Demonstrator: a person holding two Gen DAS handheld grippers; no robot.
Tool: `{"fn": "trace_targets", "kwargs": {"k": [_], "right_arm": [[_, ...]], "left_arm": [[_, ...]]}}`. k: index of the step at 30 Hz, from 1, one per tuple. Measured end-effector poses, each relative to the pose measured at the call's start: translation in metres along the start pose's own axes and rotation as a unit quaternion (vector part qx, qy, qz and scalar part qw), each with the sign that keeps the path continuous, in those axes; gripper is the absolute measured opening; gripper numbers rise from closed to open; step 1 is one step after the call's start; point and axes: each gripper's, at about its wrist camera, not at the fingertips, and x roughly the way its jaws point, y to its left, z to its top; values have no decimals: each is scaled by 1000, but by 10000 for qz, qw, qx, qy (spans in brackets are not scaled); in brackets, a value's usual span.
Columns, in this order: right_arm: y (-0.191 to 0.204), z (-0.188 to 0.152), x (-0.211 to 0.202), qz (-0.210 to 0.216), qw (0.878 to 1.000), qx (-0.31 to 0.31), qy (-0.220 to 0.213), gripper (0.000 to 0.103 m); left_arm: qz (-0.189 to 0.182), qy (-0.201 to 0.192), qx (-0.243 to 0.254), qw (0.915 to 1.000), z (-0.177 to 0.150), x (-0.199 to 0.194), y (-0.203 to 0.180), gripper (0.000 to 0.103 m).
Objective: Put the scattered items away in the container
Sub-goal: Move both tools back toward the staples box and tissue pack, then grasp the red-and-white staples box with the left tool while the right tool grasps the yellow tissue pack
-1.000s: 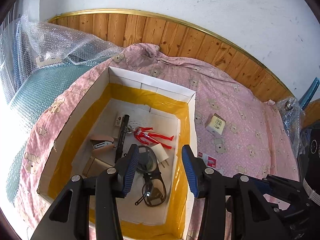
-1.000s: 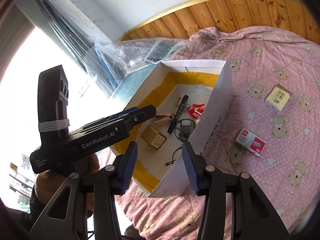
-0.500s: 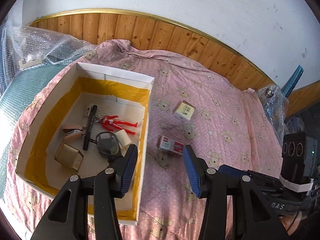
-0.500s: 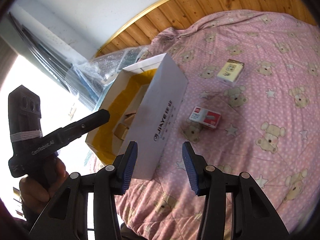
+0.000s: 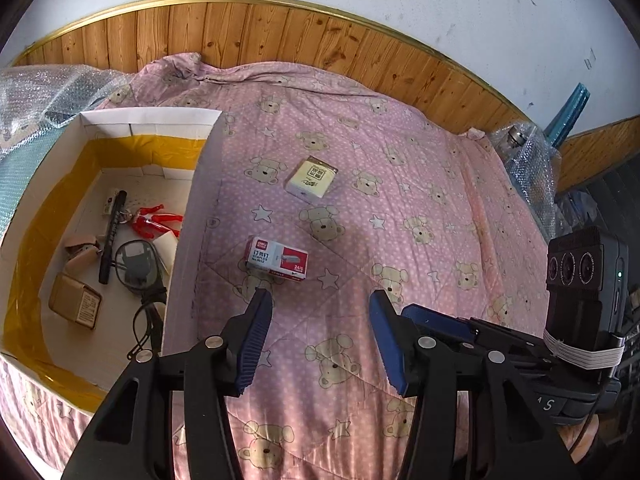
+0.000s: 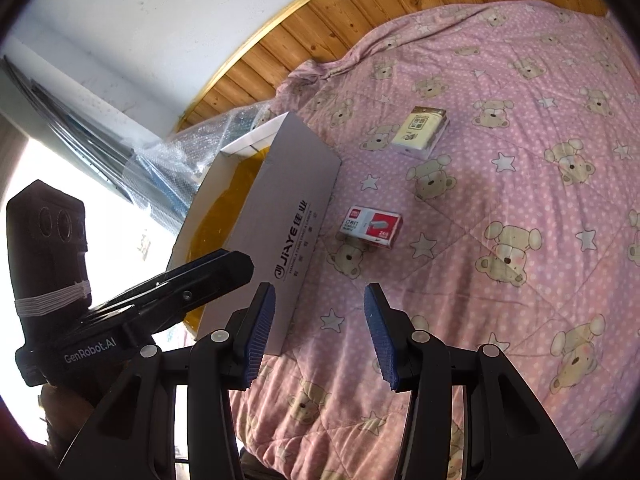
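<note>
Quilt (image 5: 400, 208): pink, white-dotted, printed with beige bears and white stars. Container (image 5: 188, 216): white card, yellow-lined inside; staple box (image 5: 277, 259): red and white; small carton (image 5: 311, 179): cream. Red figure (image 5: 156, 221), black marker (image 5: 112, 236); gripper pads (image 5: 254, 340) blue on black frames.

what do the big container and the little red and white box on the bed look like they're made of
Container: likely cardboard, going by its thin, flat white walls with printed lettering outside; the glossy yellow strips inside look like tape. Red and white box: apparently printed paperboard, with crisp folded edges and a slight sheen.
</note>
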Motion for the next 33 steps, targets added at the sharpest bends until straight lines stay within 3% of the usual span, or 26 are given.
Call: {"fn": "trace_targets", "kwargs": {"k": [21, 33], "right_arm": [[-64, 7, 6, -138, 9982, 569, 158, 50], [-100, 28, 27, -318, 9952, 887, 281, 50]], "left_arm": [[-122, 894, -713, 9934, 1, 96, 12, 61], [352, 1082, -1297, 9850, 18, 162, 43, 67]]}}
